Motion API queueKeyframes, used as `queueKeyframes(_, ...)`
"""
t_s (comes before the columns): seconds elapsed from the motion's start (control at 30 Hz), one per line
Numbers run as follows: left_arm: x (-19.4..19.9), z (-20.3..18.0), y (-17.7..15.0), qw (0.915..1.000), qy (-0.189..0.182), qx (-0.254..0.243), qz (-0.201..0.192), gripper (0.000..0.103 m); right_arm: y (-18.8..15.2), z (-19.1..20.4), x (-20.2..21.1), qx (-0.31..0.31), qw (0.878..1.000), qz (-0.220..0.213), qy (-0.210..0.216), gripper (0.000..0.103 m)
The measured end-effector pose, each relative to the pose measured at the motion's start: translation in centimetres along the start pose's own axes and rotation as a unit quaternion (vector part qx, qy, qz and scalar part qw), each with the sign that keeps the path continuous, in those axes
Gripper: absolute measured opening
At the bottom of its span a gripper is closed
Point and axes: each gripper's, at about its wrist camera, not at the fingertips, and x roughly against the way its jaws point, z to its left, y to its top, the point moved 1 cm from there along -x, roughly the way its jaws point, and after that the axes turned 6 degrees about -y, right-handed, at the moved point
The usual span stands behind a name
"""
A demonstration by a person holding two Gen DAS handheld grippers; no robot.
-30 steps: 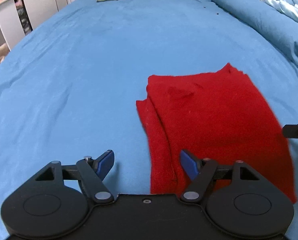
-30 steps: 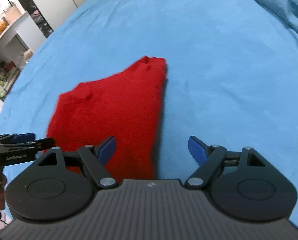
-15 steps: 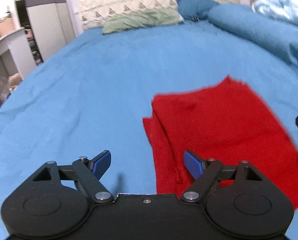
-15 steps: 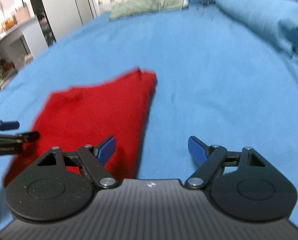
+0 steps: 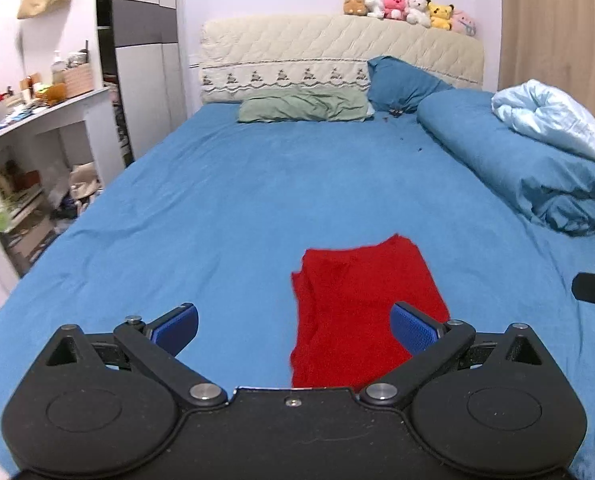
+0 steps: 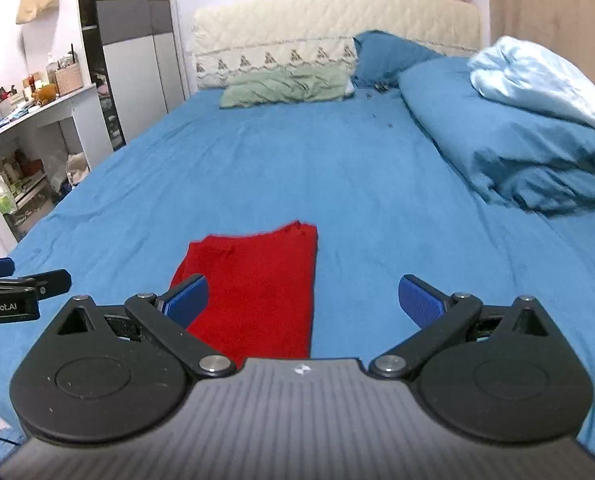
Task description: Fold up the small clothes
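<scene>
A folded red garment (image 5: 357, 300) lies flat on the blue bed sheet (image 5: 257, 208), near the front edge. It also shows in the right wrist view (image 6: 257, 288). My left gripper (image 5: 293, 326) is open and empty, held above the sheet, with its right finger over the garment's near right part. My right gripper (image 6: 303, 300) is open and empty, with its left finger over the garment's near left part. The left gripper's tip shows at the left edge of the right wrist view (image 6: 13, 280).
A rolled blue duvet (image 5: 517, 168) with a pale blue blanket (image 5: 553, 120) lies along the right. A green pillow (image 5: 305, 106) and a blue pillow (image 5: 401, 82) lie at the headboard (image 5: 337, 52). Shelves (image 5: 25, 152) stand left of the bed.
Both grippers have pulled back and tilted up from the garment, so the headboard and room have come into view. The garment lies still, folded, and looks smaller.
</scene>
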Motion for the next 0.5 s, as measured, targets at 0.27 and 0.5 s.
queueKeyframes(0.27,2.6,-1.5,-3.6,0.9993,-0.005,-0.020,0.031,0.103,-4.8,1.3,3.3,0.021,0.998,0.060,-0.025,0.103)
queueKeyframes(0.5,3.0,-2.2,-5.8,0.9982,-0.005,-0.028,0.053,0.103,-7.8,0.3,3.8,0.006,0.995,0.081,-0.049,0.103)
